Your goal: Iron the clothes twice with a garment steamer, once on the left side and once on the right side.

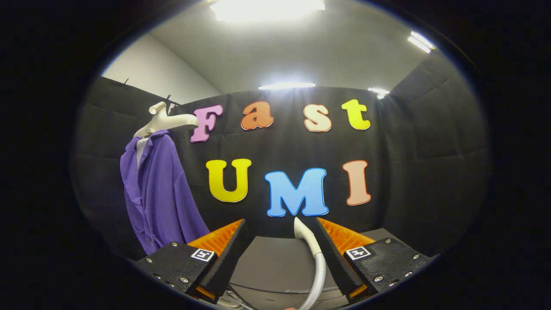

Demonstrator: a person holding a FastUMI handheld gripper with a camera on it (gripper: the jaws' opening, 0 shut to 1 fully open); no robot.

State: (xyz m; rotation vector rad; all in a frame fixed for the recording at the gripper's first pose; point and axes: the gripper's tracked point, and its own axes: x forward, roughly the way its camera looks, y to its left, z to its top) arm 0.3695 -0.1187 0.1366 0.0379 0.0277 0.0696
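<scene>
A purple shirt [157, 193] hangs on a white hanger form [165, 122] to the left, well beyond my fingers. My gripper [280, 234] is open, with a wide gap between its fingers. The white steamer head [306, 234] with its pale hose [317, 275] rises in that gap, close against the inner side of the right finger [340, 241]. The left finger [224, 241] stands apart from it, so only one side looks near contact.
A grey table top [275, 262] lies below and just ahead of the fingers. Thin cables [234, 299] run under the left finger. Black cloth walls close the booth behind and on both sides.
</scene>
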